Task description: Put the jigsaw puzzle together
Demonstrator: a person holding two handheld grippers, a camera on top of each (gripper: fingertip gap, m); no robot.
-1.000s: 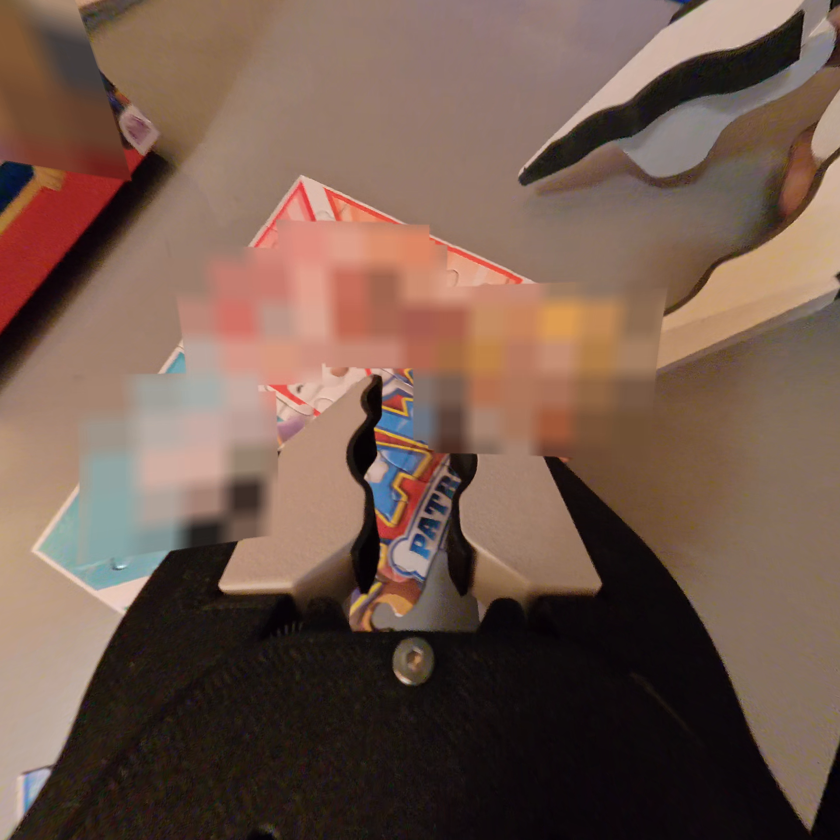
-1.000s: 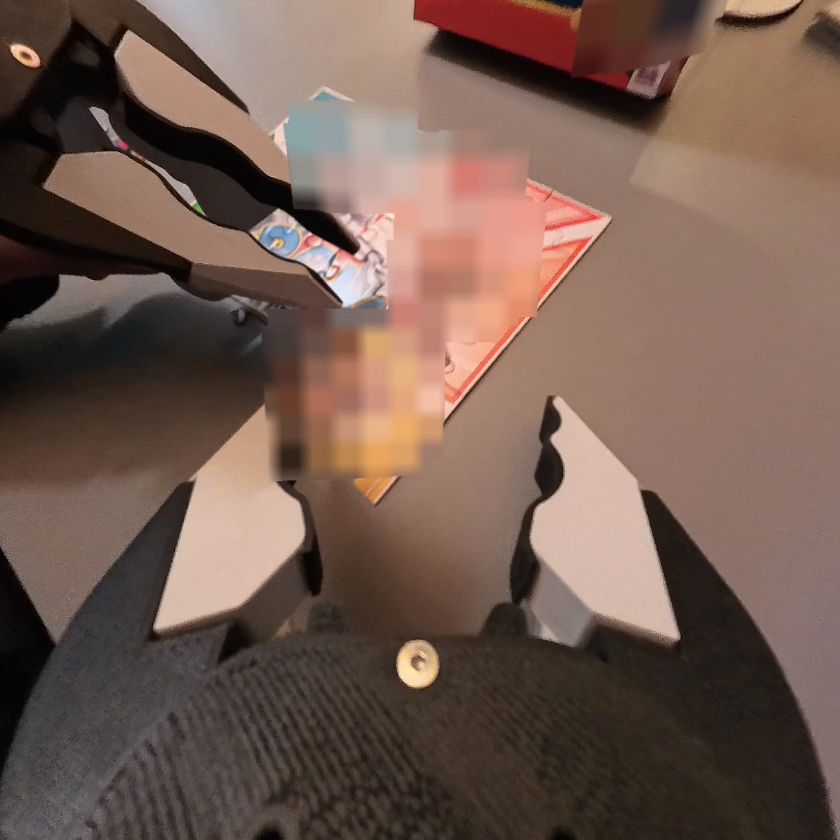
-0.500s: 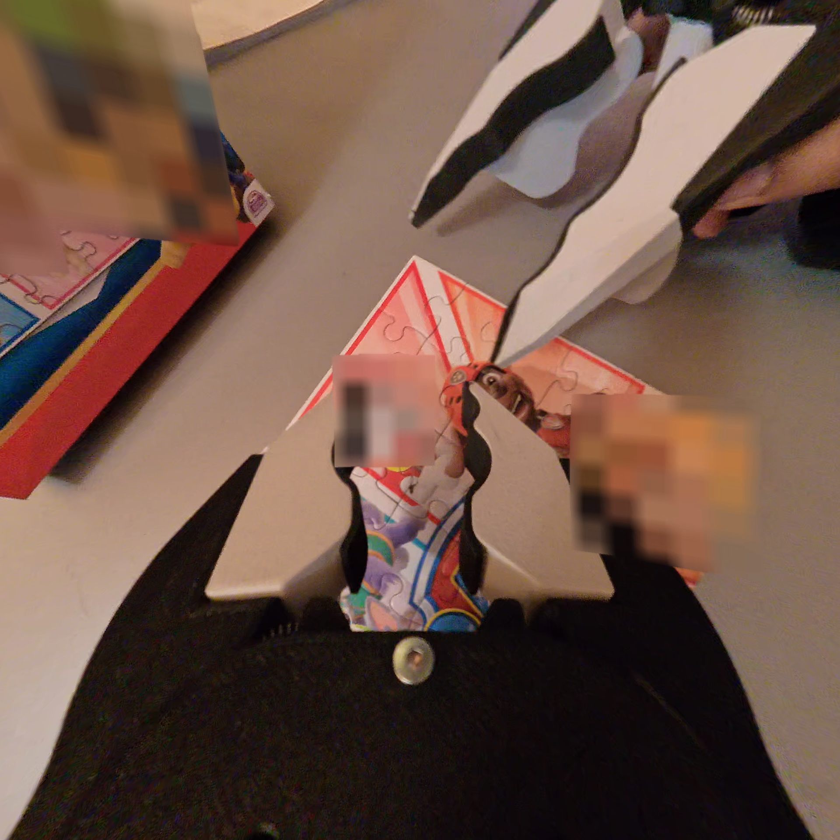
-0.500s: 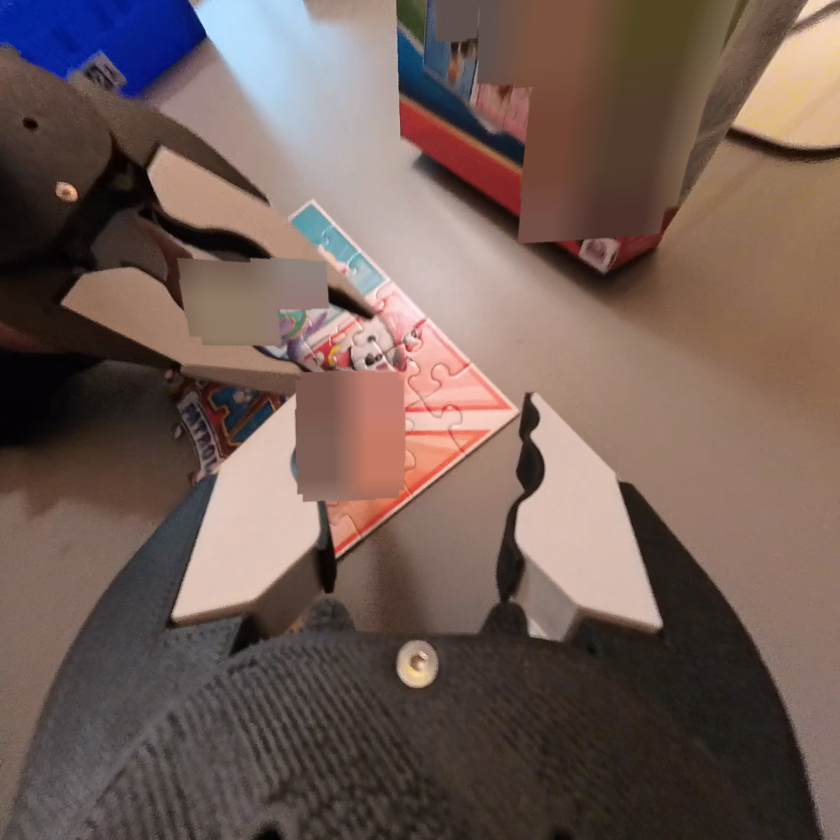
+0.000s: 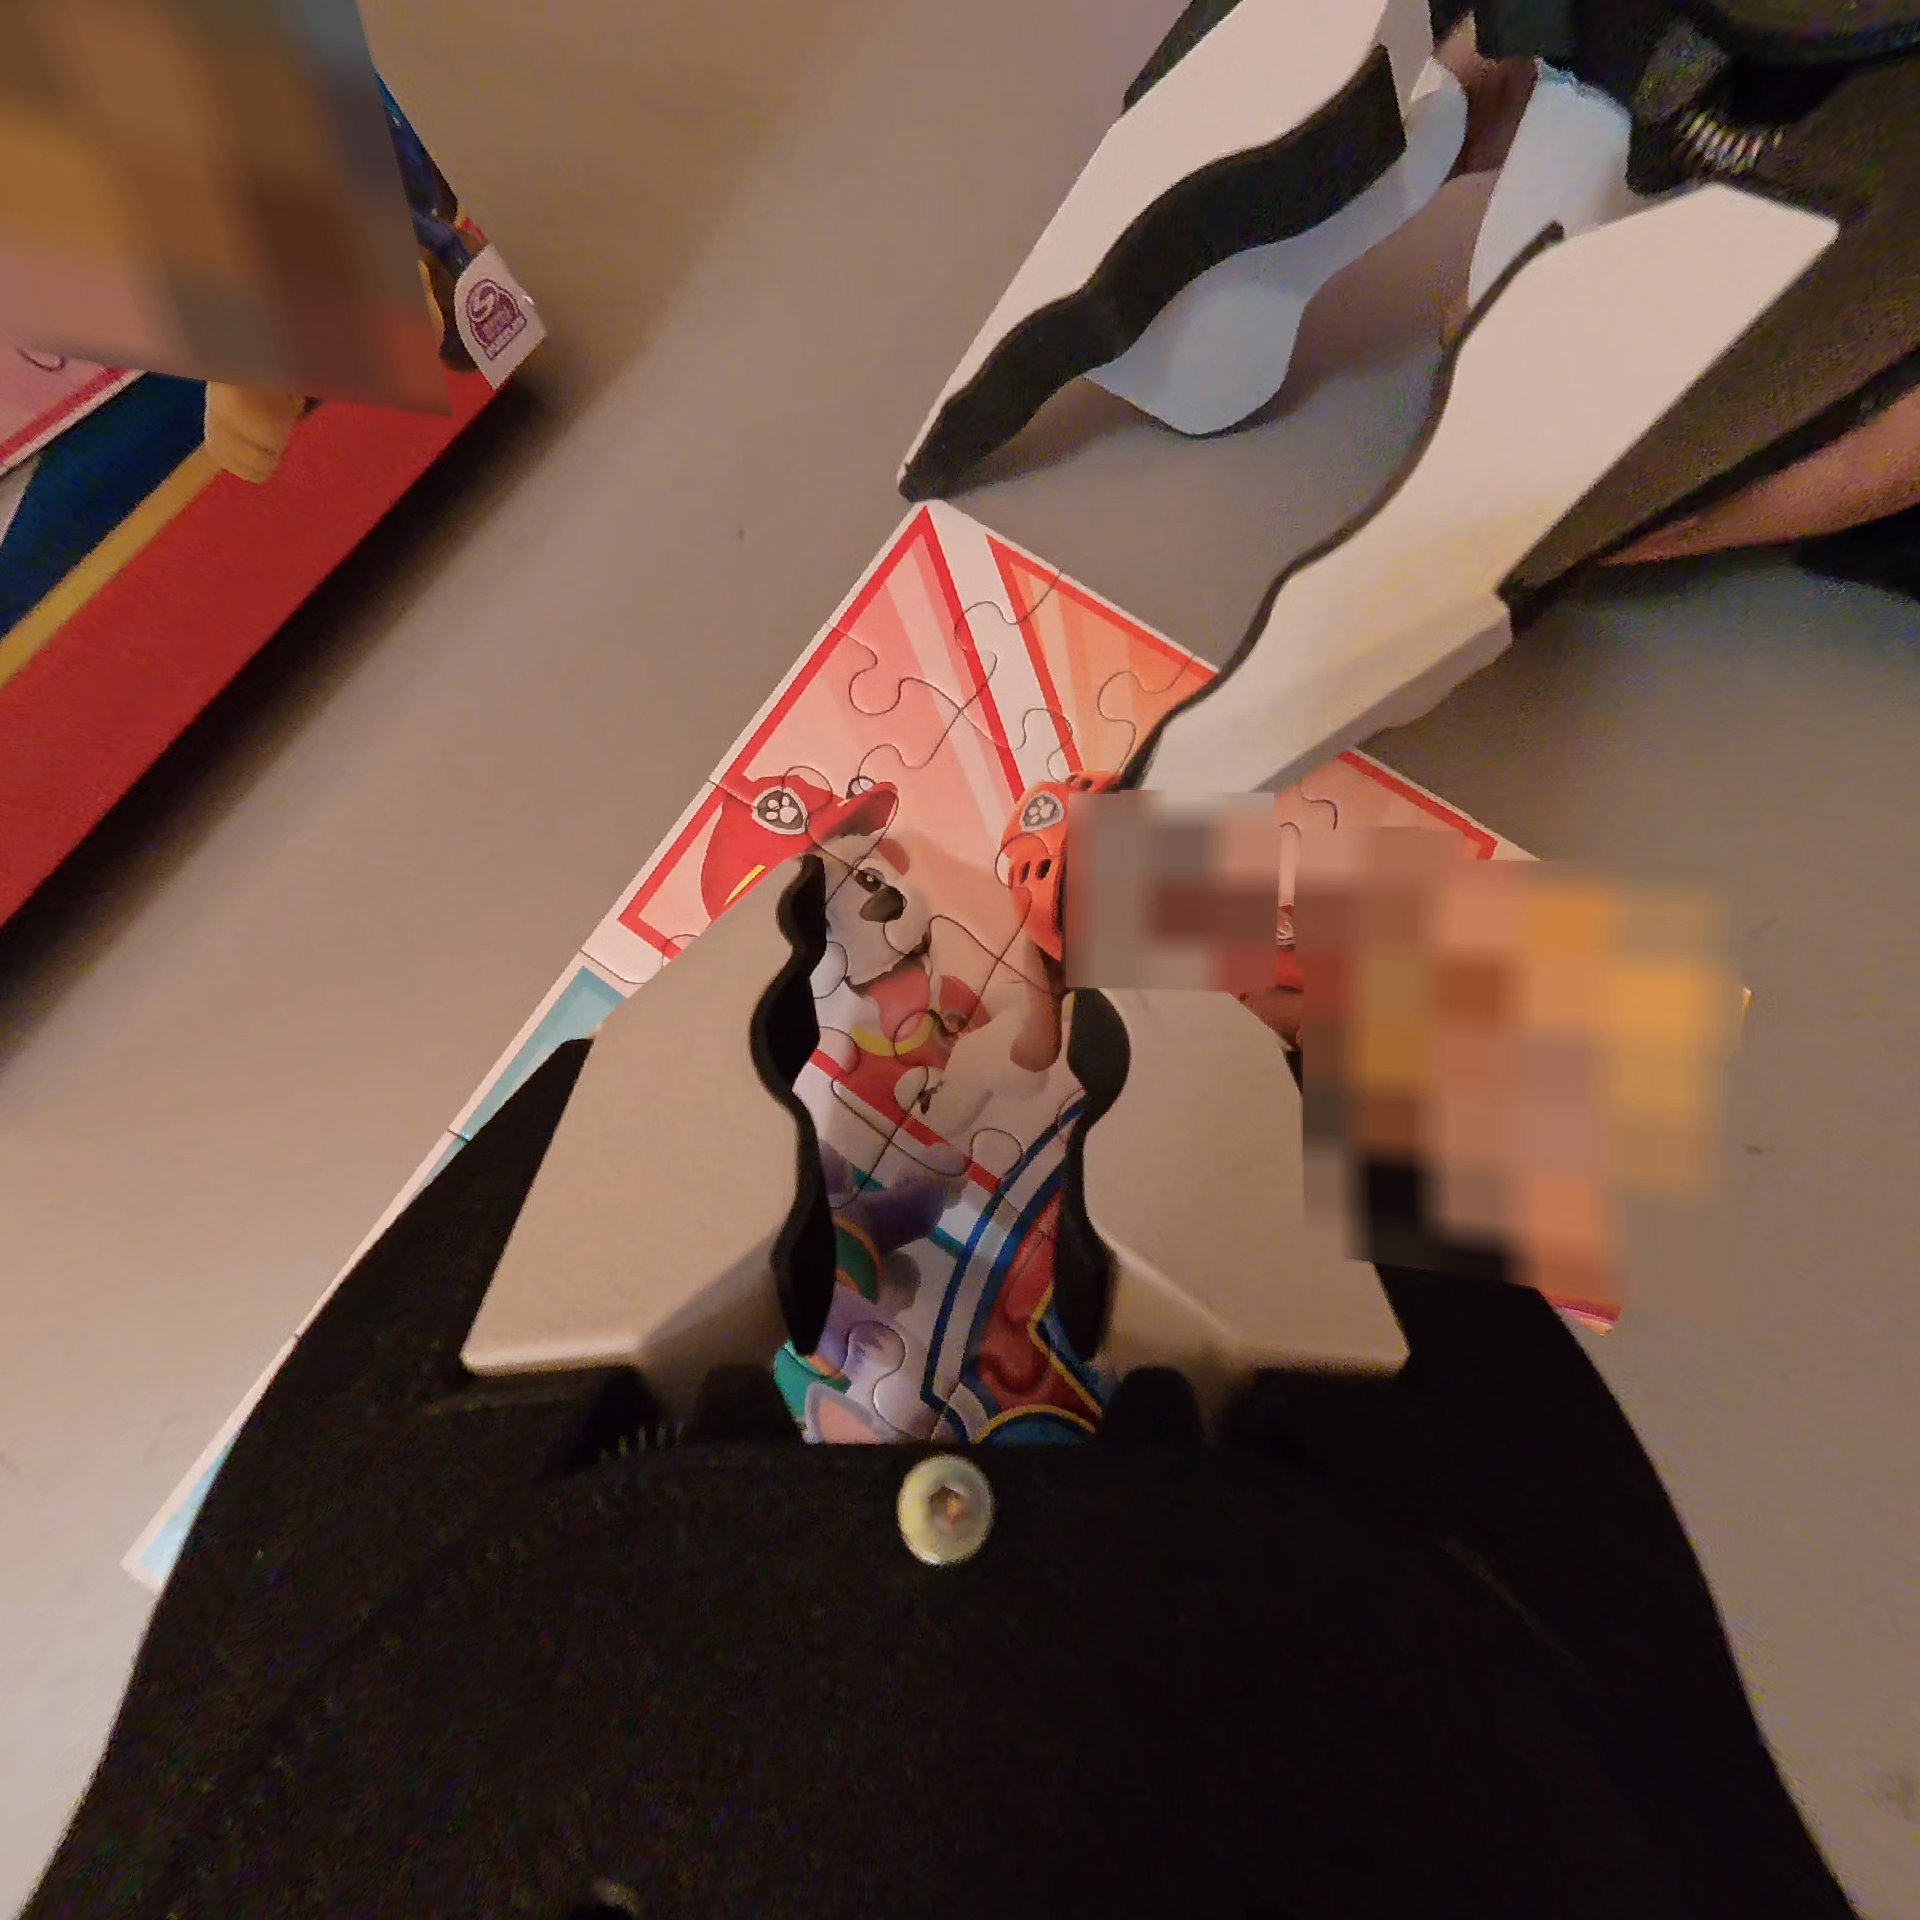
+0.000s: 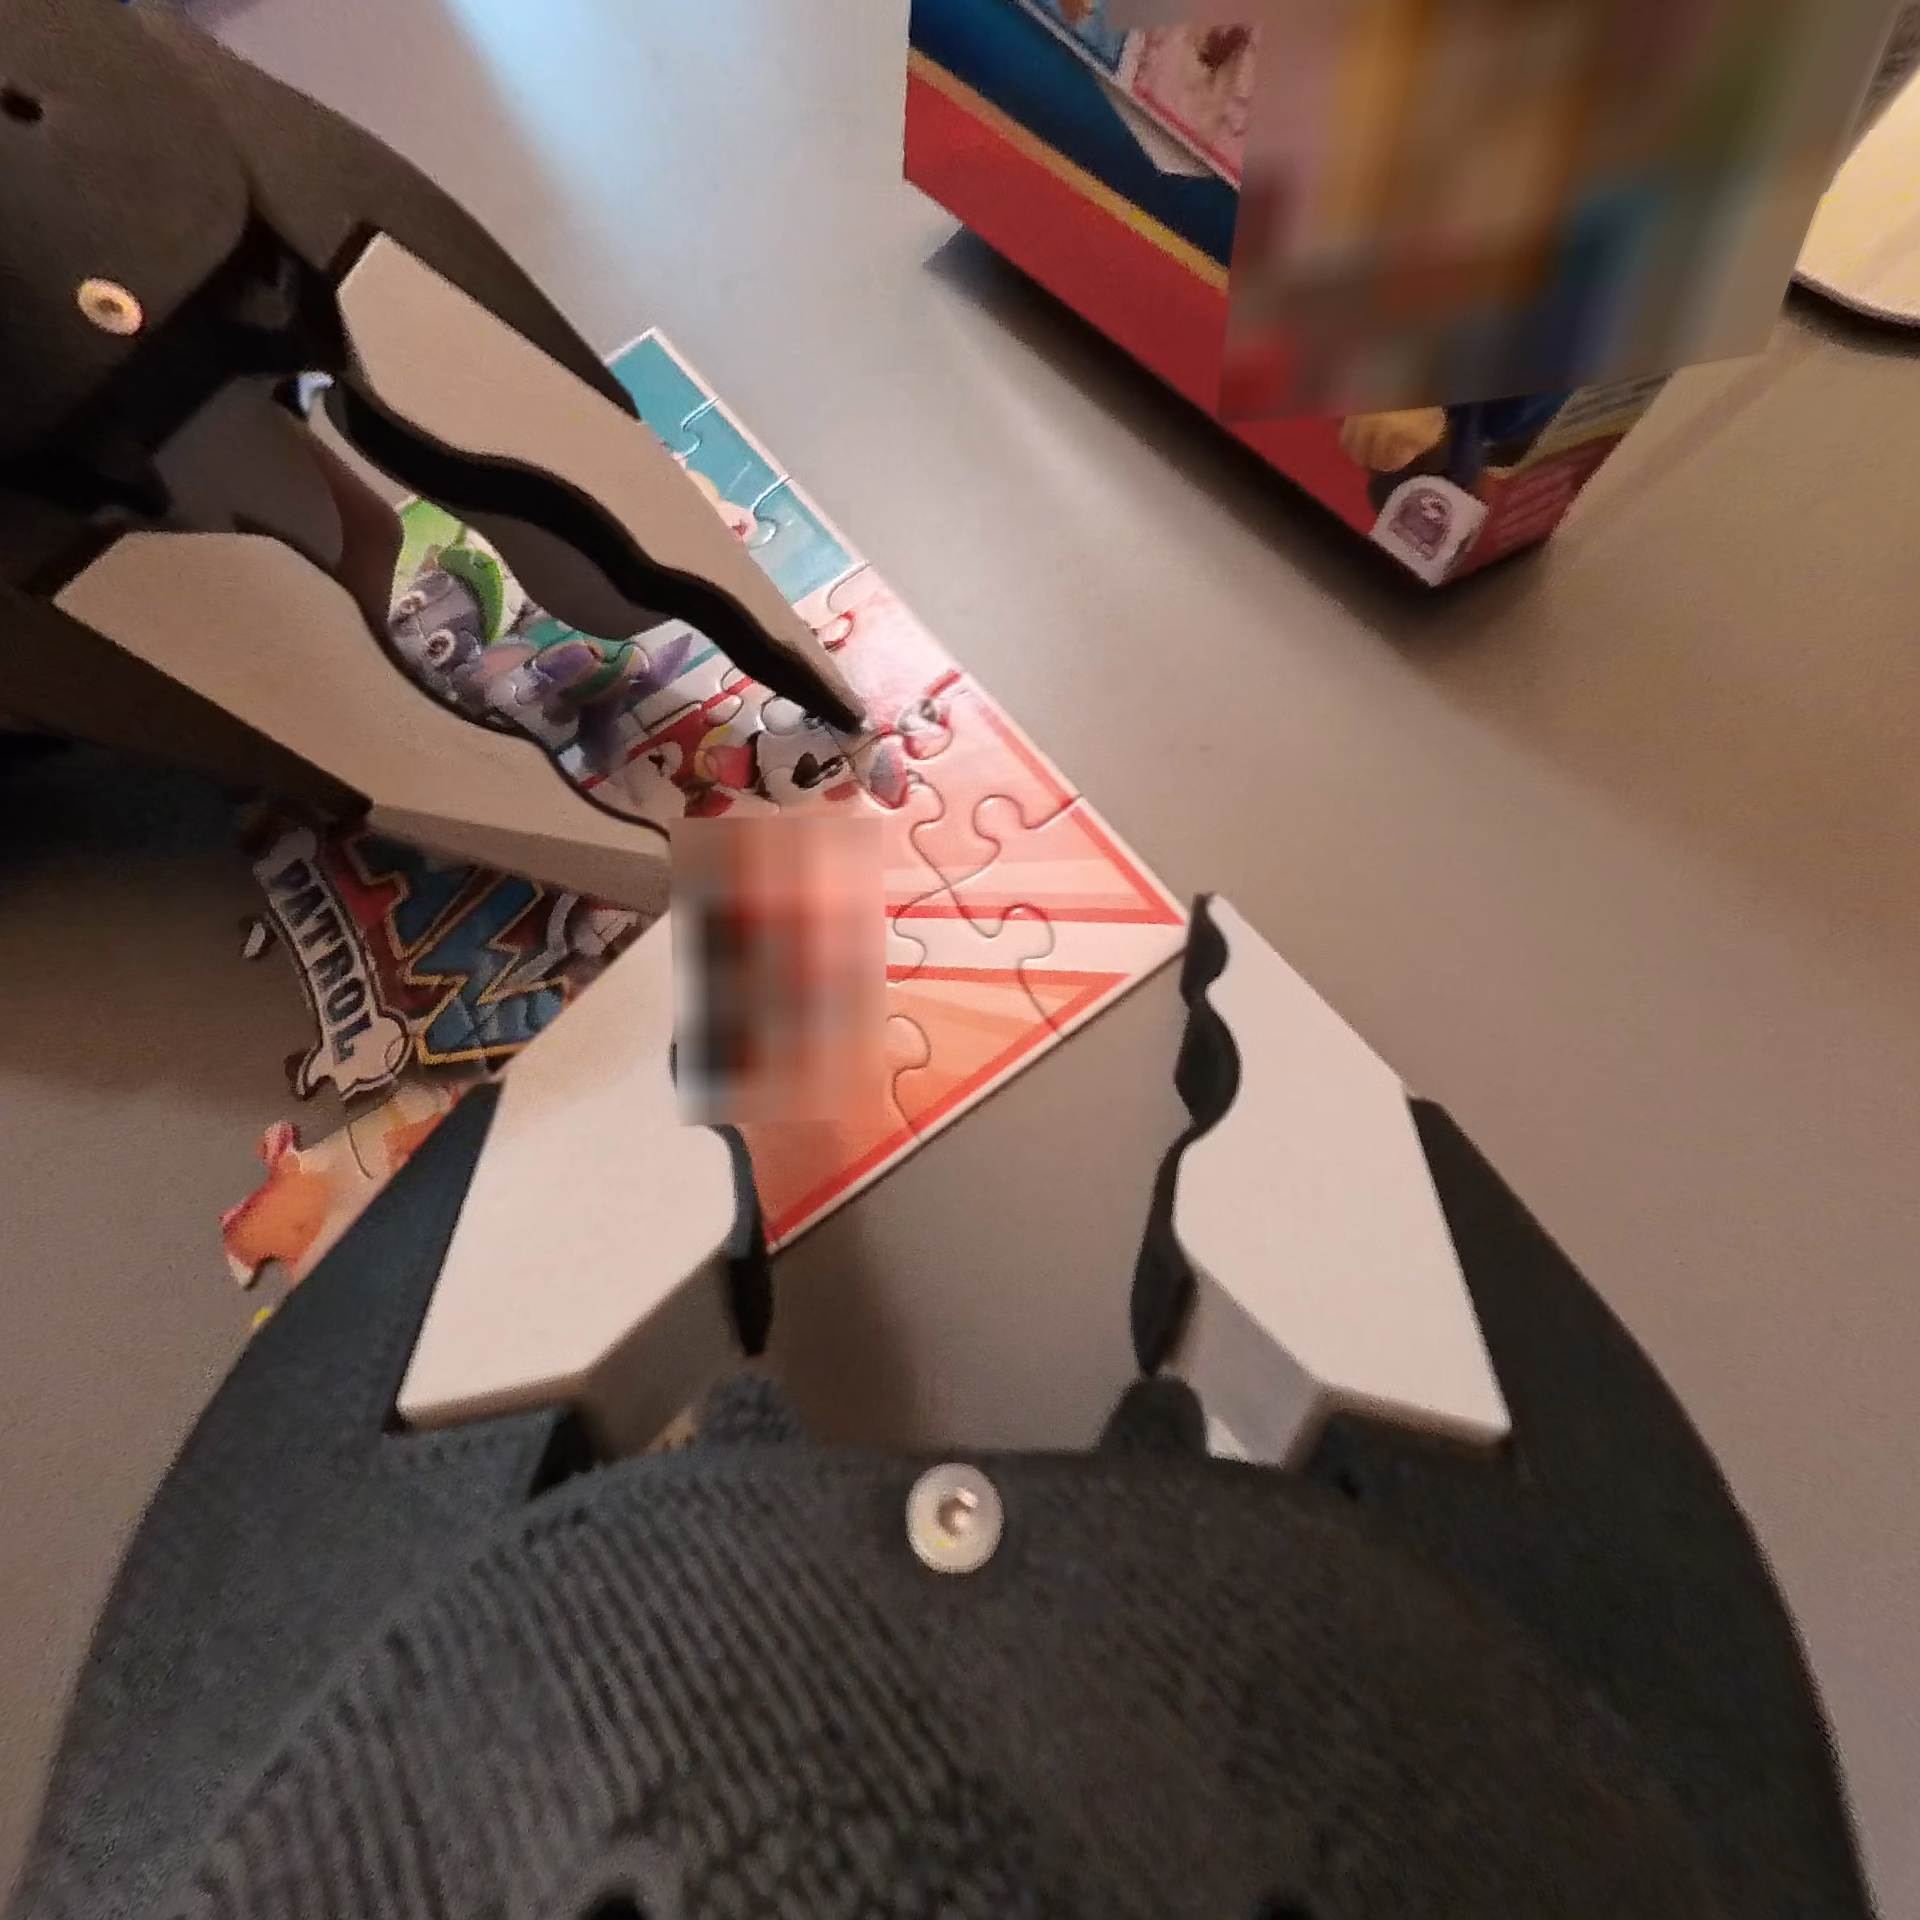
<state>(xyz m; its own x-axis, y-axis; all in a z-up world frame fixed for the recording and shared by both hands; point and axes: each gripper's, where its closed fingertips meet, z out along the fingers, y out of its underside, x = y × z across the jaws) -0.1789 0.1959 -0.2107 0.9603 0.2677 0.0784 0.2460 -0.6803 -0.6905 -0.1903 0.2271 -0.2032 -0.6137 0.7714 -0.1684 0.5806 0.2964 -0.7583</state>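
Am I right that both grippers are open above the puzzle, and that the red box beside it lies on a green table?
Not quite: the table is grey, not green, as the right wrist view shows. The left gripper and right gripper are indeed open above the puzzle, with the red box beside it.

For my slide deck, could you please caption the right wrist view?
Open right tool over a cartoon jigsaw's corner; left tool above the puzzle.

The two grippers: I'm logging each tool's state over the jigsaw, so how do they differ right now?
The left gripper has the narrower opening; the right gripper is spread wider. The left hangs over the middle of the puzzle, one fingertip at its surface; the right frames the puzzle's red corner and bare table. Both hold nothing.
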